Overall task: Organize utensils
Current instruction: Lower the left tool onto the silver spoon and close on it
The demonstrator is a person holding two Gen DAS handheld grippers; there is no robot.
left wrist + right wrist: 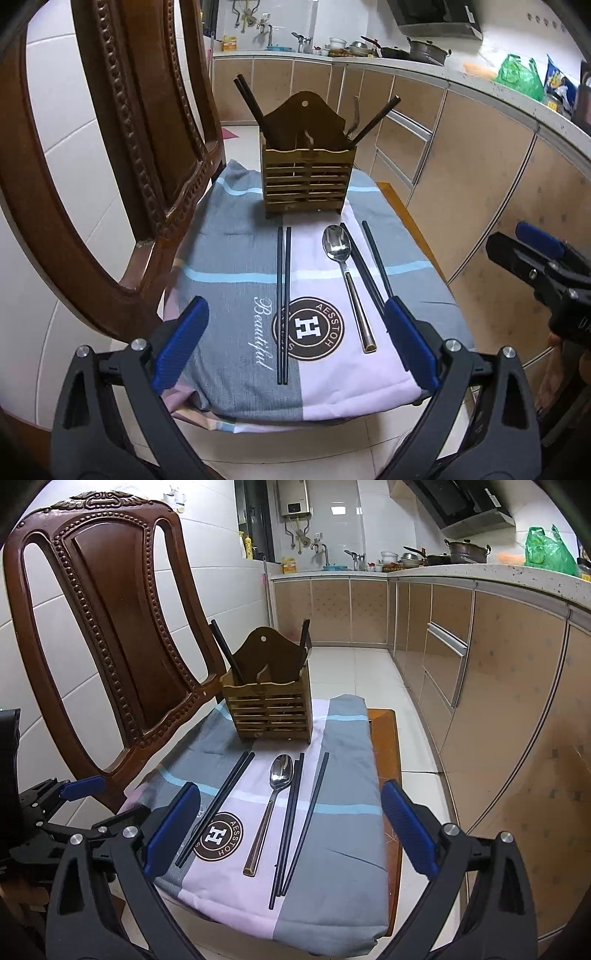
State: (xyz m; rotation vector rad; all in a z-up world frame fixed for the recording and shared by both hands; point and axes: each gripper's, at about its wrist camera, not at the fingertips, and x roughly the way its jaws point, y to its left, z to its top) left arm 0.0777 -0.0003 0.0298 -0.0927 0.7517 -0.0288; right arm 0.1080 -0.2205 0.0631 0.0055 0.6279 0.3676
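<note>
Near cloth (229,295) edge: spoon (338,247), chopsticks (283,302)

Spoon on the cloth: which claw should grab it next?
Probably right. The spoon lies nearly centred between the right claw's open fingers, handle toward it. In the left view the left claw lines up with the left chopstick pair instead.

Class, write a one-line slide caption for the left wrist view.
Open left gripper hovers over black chopsticks and a spoon on a cloth, before a wooden utensil holder.
</note>
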